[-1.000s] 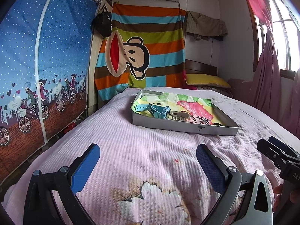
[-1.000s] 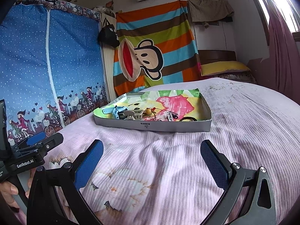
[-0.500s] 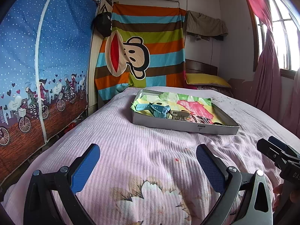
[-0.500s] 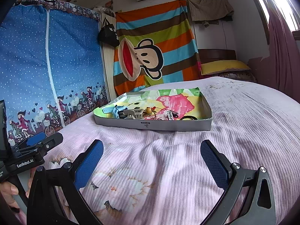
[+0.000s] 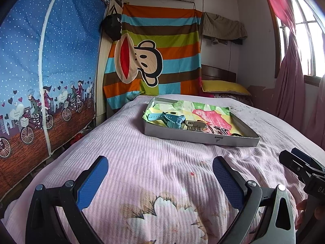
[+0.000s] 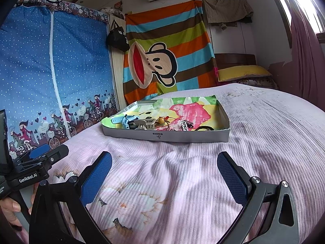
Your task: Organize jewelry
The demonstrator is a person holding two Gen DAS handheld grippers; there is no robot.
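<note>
Over the last second almost nothing shifts: your left gripper [image 5: 160, 174] and right gripper [image 6: 164, 168] stay low over the bedspread [image 6: 182, 183], jaws apart, empty; the jewelry sits bunched in the tray [image 6: 166, 137] ahead.

"GenRobot.AI" on left gripper [image 6: 45, 154] body, "DA…" cut off on right gripper [image 5: 300, 162]

Left gripper [image 5: 160, 168] with jaws spread wide and empty, right gripper [image 6: 164, 164] likewise wide and empty, both level, side by side, hand-held.
</note>
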